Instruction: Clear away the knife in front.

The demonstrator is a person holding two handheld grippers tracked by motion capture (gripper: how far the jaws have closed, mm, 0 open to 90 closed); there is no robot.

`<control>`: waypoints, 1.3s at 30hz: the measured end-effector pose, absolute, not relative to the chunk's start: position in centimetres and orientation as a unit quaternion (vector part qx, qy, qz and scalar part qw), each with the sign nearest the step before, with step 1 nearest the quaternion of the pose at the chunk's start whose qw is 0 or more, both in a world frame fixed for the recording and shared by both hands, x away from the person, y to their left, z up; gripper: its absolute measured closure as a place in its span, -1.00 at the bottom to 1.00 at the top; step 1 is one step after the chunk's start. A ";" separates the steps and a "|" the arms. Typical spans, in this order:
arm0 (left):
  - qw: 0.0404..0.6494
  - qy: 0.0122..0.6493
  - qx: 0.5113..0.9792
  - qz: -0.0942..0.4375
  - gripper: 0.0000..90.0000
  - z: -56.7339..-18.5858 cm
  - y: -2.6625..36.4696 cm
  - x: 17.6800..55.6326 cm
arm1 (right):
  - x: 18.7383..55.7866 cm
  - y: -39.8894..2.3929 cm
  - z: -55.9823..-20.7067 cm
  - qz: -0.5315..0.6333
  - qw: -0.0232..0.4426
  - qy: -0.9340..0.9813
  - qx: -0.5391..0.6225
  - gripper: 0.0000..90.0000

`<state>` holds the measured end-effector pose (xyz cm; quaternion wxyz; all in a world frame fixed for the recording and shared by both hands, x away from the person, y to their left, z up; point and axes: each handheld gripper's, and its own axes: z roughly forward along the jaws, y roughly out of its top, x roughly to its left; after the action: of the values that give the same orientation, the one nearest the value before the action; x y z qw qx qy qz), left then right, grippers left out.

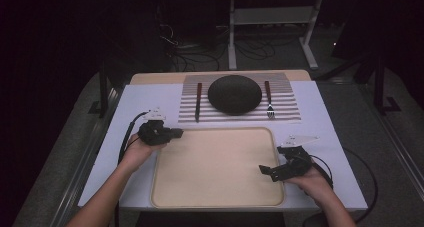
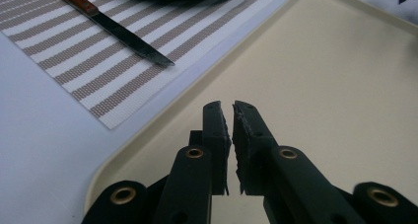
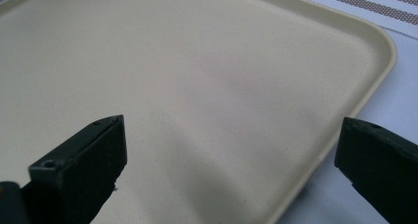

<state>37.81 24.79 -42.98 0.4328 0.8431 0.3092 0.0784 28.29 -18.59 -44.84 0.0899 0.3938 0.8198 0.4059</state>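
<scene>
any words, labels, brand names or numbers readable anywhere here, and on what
None: no readable text shows in any view.
The beige tray, the striped placemat, the dark plate, the knife and the fork are all plain, with no print or marks.
The left hand-held gripper and the right hand-held gripper carry no label or number that can be seen.
</scene>
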 end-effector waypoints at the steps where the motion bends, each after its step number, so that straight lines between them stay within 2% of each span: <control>1: 0.432 0.308 0.844 0.078 0.91 -43.0 24.7 38.0 | 28.3 -18.6 -44.8 0.406 0.089 0.820 0.394 -1.00; 4: 0.429 0.308 0.845 0.080 0.99 -42.9 24.5 38.4 | 28.3 -18.6 -44.9 0.407 0.087 0.820 0.394 -1.00; 31: 0.419 0.340 0.838 0.078 1.00 -43.4 21.3 43.0 | 28.3 -18.6 -44.8 0.405 0.087 0.820 0.395 -1.00; 39: 0.413 0.328 0.845 0.081 1.00 -43.9 20.1 44.3 | 28.3 -18.6 -44.8 0.406 0.086 0.820 0.395 -1.00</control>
<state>44.26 20.06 -43.90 0.4134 0.8455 0.3283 0.0806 28.34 -18.61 -44.83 0.0858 0.3946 0.8200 0.4056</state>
